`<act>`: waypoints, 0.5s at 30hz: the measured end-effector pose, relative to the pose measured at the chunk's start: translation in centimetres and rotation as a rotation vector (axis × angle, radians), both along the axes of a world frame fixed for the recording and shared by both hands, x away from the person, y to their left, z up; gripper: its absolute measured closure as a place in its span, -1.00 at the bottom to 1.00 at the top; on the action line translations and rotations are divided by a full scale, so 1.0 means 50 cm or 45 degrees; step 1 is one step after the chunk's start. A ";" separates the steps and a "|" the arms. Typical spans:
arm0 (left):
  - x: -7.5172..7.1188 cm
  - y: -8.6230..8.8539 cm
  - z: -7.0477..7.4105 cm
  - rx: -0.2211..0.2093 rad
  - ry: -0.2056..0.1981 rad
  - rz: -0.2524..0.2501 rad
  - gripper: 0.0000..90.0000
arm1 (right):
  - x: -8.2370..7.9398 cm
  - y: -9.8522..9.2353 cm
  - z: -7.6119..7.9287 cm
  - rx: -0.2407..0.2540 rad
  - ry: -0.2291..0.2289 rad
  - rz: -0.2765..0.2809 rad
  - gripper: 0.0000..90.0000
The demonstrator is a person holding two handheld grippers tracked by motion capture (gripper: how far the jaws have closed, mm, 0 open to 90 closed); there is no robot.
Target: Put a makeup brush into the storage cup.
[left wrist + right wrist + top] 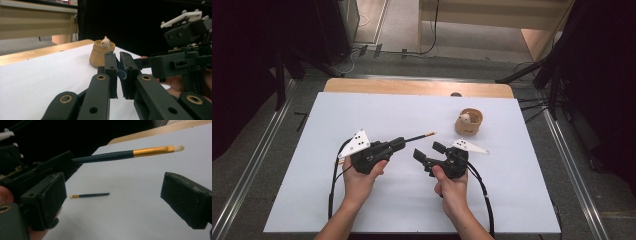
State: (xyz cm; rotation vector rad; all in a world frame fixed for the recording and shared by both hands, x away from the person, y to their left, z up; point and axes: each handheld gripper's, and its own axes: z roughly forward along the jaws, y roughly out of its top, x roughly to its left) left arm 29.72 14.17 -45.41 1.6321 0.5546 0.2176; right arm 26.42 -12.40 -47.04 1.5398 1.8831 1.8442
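Observation:
My left gripper [399, 143] is shut on the dark handle of a thin brush [419, 136]. The brush's gold ferrule and white tip stick out to the right, above the white table [377, 210]. In the left gripper view the jaws [117, 56] pinch the round handle end [122, 74]. My right gripper [429, 150] stands open just right of it, nothing between its jaws. In the right gripper view the held brush [112, 155] crosses above the wide-apart jaws [115, 197]. A second small brush [90, 195] lies flat on the table beyond them.
A tan cup [468, 122] with a small white object [465, 118] in it stands on the table behind the right gripper. The left gripper view has that cup [100, 56] just past the jaws. A wooden strip [412, 87] edges the far side.

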 end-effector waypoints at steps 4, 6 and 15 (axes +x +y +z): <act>-0.005 -0.007 -0.006 -0.013 -0.025 0.003 0.90 | -0.001 -0.004 0.001 0.080 0.019 -0.015 -0.72; -0.007 -0.011 -0.009 -0.008 -0.031 0.005 0.90 | 0.000 -0.006 0.001 0.120 0.027 -0.016 -0.70; -0.014 -0.022 -0.016 -0.001 -0.047 0.004 0.90 | 0.005 -0.011 -0.007 0.203 0.102 -0.076 -0.54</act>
